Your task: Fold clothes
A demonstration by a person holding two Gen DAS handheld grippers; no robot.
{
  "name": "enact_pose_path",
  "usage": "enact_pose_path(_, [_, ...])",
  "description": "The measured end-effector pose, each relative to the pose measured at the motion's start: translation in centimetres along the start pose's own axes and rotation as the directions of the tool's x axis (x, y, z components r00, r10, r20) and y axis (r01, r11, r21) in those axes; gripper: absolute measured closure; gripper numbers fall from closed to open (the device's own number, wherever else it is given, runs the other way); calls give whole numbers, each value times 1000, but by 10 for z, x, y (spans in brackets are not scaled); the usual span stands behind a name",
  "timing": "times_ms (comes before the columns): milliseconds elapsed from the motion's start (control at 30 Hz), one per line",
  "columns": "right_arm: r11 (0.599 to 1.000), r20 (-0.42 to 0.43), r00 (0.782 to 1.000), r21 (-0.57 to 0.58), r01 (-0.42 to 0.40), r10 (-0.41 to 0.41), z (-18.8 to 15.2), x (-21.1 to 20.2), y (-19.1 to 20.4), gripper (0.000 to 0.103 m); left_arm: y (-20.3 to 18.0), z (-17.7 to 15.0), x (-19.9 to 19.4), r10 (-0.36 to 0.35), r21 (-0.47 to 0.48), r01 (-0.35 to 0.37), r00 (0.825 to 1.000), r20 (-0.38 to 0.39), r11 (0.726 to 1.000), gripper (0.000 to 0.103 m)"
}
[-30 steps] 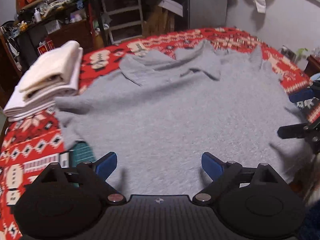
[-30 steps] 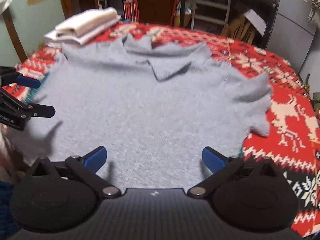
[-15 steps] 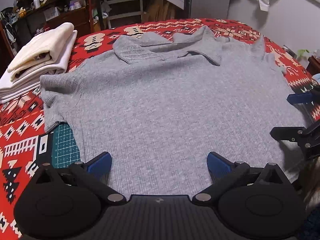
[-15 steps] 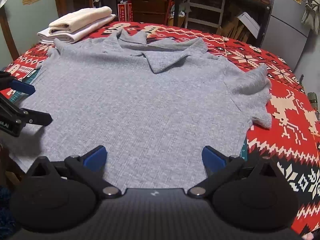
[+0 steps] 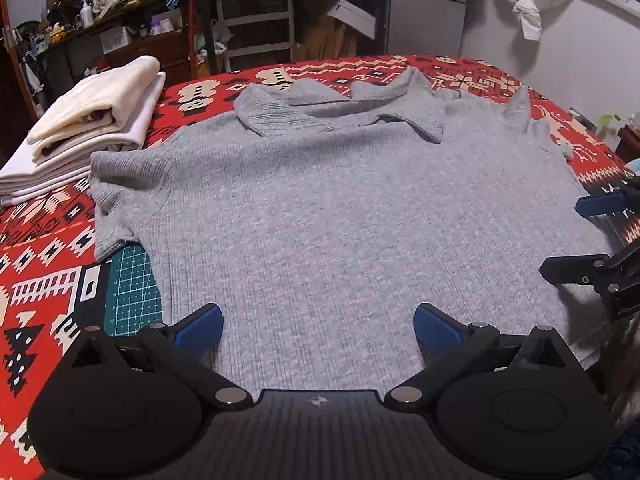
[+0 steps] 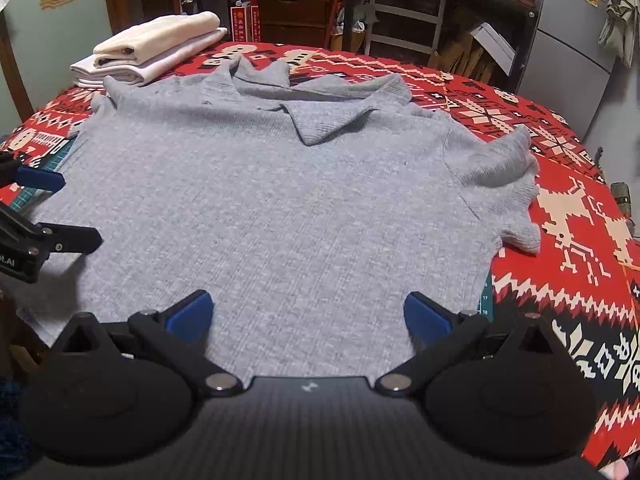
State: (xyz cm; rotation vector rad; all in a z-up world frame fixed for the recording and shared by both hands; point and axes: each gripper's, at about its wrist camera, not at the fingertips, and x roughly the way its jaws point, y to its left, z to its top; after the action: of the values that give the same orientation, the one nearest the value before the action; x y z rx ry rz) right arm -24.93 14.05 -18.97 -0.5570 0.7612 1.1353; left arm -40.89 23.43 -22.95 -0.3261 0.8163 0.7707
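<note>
Left wrist view: grey polo shirt [image 5: 352,216] lies flat on the desk [image 5: 44,248]. Both hand-held grippers, left [image 5: 318,326] and right [image 6: 306,312], stand wide, empty. Pinch hem corners evenly before folding.
</note>
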Motion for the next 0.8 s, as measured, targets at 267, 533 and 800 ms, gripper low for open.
enact_pose_path(267, [1000,3,1000,-10,-26,26,1,-1,-3,2,9,8,3,-88,90,90,996,-27,992,7])
enact_pose_path(533, [995,66,994,48,-90,87,42,-22,-40,39,52,54,-10,-136,112,139,990,-41,984,69])
enact_pose_path(800, [999,137,989,-14,-49,50,125,8,-89,48,88,137,34,-102,272,74,991,89,959,69])
